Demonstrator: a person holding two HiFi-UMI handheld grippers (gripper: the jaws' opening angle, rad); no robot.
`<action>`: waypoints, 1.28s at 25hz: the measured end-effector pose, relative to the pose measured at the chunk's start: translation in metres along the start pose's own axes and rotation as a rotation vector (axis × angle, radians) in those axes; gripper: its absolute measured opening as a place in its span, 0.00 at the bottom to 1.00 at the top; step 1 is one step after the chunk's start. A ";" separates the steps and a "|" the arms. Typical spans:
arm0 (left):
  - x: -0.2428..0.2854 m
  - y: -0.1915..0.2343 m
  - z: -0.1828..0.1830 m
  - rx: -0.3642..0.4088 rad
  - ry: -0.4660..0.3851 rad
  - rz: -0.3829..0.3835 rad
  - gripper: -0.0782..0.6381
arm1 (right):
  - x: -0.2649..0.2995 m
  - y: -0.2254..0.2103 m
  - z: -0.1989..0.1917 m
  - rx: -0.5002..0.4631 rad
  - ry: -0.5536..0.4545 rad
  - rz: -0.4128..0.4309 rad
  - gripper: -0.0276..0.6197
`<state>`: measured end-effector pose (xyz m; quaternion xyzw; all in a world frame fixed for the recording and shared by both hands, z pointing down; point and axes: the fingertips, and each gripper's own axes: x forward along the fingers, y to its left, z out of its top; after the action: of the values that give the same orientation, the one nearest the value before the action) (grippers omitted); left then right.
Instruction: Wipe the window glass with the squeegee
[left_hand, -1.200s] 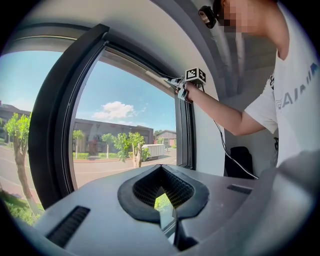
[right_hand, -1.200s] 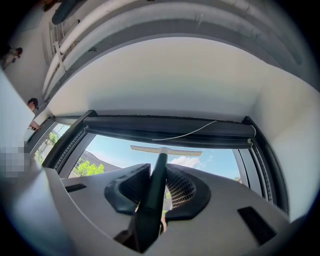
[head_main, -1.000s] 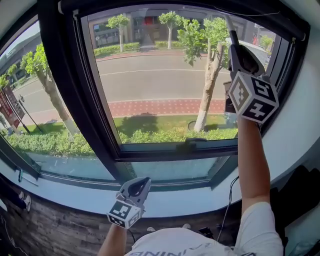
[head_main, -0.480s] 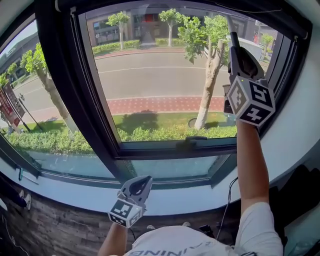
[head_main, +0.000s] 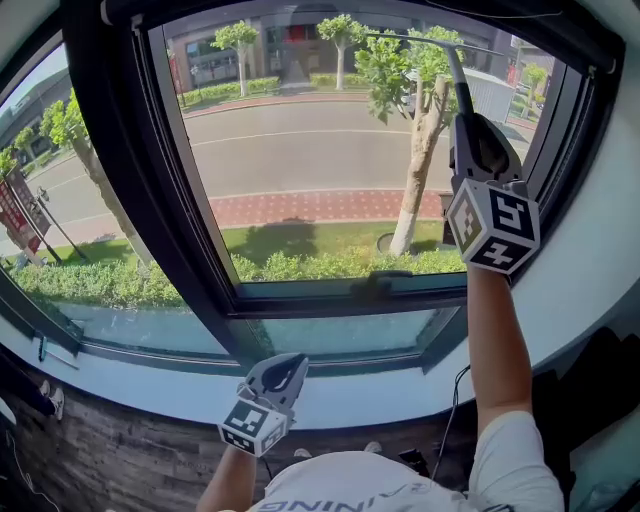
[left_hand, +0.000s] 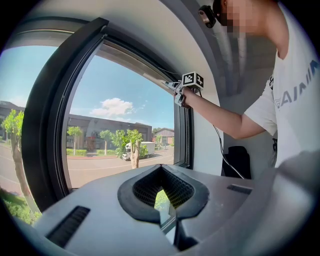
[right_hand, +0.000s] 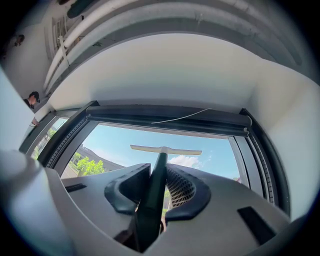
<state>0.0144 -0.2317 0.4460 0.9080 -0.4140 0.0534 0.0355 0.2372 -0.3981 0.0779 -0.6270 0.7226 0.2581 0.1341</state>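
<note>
The squeegee has a dark handle (head_main: 461, 93) and a thin pale blade (head_main: 430, 40) lying across the top of the large window glass (head_main: 320, 160). My right gripper (head_main: 478, 150) is raised at the pane's right side and shut on the handle. In the right gripper view the handle (right_hand: 152, 200) runs up between the pads of the right gripper (right_hand: 157, 187) to the blade (right_hand: 166, 149) against the sky. My left gripper (head_main: 275, 375) hangs low by the sill with nothing in it. In the left gripper view, that gripper (left_hand: 162, 192) is shut.
A thick black mullion (head_main: 170, 190) splits the big pane from a left pane (head_main: 60, 180). Below runs a narrow lower pane (head_main: 330, 335) and a white sill (head_main: 150, 385). A black cable (head_main: 450, 410) hangs at the right. A thin wire (right_hand: 180, 117) crosses the top frame.
My right gripper has come down a little with the squeegee, and the blade now shows below the top frame. The left gripper has barely moved.
</note>
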 end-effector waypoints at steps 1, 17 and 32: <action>0.000 -0.001 -0.001 -0.002 0.001 -0.001 0.13 | -0.002 0.001 -0.003 0.000 0.001 0.000 0.19; 0.004 -0.010 0.002 -0.008 -0.005 -0.011 0.13 | -0.032 0.007 -0.043 0.007 0.059 0.013 0.19; 0.005 -0.014 -0.003 -0.018 0.006 -0.008 0.13 | -0.063 0.015 -0.083 0.026 0.119 0.013 0.19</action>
<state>0.0277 -0.2259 0.4490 0.9092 -0.4106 0.0522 0.0451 0.2445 -0.3891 0.1829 -0.6348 0.7366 0.2120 0.0974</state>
